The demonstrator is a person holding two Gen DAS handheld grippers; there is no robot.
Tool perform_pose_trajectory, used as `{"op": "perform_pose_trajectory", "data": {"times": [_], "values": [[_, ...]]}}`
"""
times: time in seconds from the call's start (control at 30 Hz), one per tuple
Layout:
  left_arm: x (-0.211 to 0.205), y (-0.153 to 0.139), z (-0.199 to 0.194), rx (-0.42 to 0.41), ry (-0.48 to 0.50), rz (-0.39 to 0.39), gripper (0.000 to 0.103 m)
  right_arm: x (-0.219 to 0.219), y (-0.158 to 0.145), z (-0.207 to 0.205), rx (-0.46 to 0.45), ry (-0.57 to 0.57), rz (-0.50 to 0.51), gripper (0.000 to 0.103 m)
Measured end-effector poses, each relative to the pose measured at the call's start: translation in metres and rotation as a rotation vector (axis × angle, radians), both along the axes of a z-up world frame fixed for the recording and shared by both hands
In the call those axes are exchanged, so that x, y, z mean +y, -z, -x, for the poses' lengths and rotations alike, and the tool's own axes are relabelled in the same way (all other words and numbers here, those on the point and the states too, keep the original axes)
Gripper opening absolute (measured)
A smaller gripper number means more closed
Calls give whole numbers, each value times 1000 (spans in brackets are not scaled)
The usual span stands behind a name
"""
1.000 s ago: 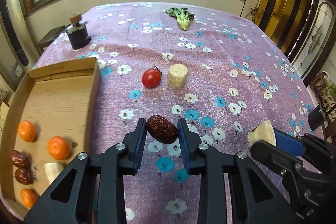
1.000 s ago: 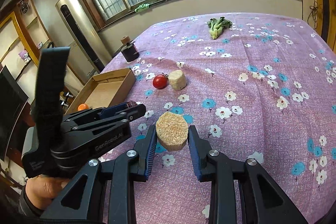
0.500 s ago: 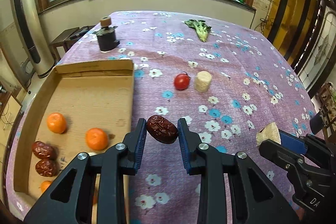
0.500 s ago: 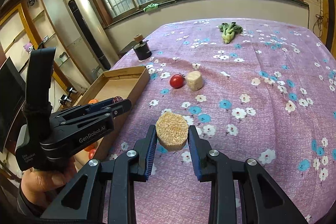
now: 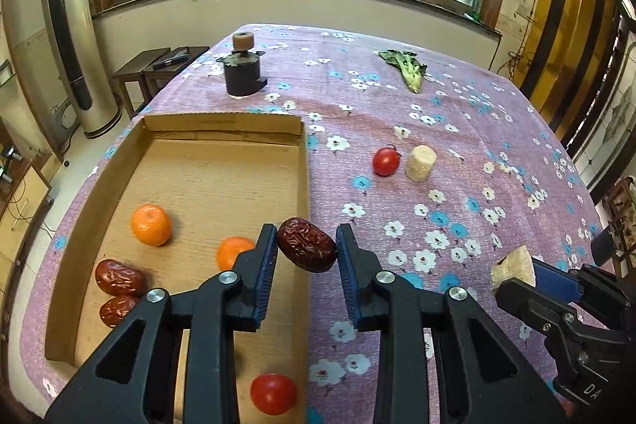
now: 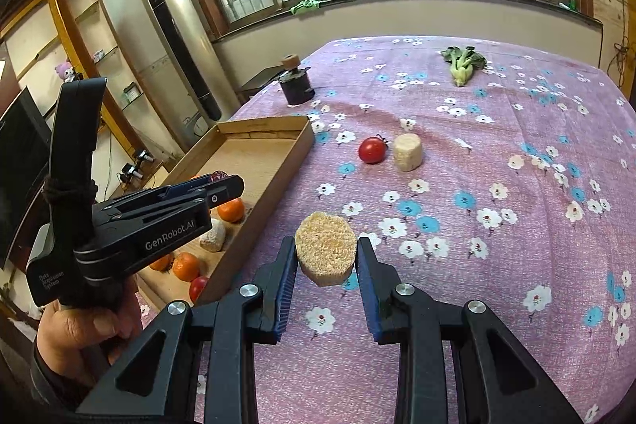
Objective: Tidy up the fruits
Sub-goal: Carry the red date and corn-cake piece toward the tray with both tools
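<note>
My left gripper (image 5: 307, 252) is shut on a wrinkled dark red date (image 5: 307, 244) and hangs over the right wall of the cardboard box (image 5: 303, 185). Inside the box lie oranges (image 5: 151, 224), two more dates (image 5: 119, 277) and a red tomato (image 5: 273, 393). My right gripper (image 6: 326, 263) is shut on a pale, rough, round fruit slice (image 6: 326, 253) above the cloth, just right of the box (image 6: 274, 181). On the cloth farther off sit a red tomato (image 5: 386, 161) and a pale cylindrical piece (image 5: 419, 162) side by side.
A purple flowered cloth (image 5: 477, 130) covers the table. A dark pot with a cork lid (image 5: 241, 71) stands beyond the box, and a green leafy vegetable (image 5: 406, 68) lies near the far edge. A hand (image 6: 79, 328) holds the left gripper's handle at the left.
Both grippers have moved left with their loads: the date now hangs over the box's right wall, and the box with its fruit has come further into both views.
</note>
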State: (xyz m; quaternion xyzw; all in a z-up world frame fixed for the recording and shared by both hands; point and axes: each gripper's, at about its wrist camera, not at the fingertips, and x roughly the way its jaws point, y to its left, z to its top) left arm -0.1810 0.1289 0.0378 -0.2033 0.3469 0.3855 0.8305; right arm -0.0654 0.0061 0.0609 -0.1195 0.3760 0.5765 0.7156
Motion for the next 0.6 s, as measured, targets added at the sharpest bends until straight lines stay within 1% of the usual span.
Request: {"op": "perform_pose_trajectory", "data": {"times": [0.6], "values": [[15, 0, 20, -4, -37, 1, 27, 22, 0, 23, -10, -60, 14, 30]]}}
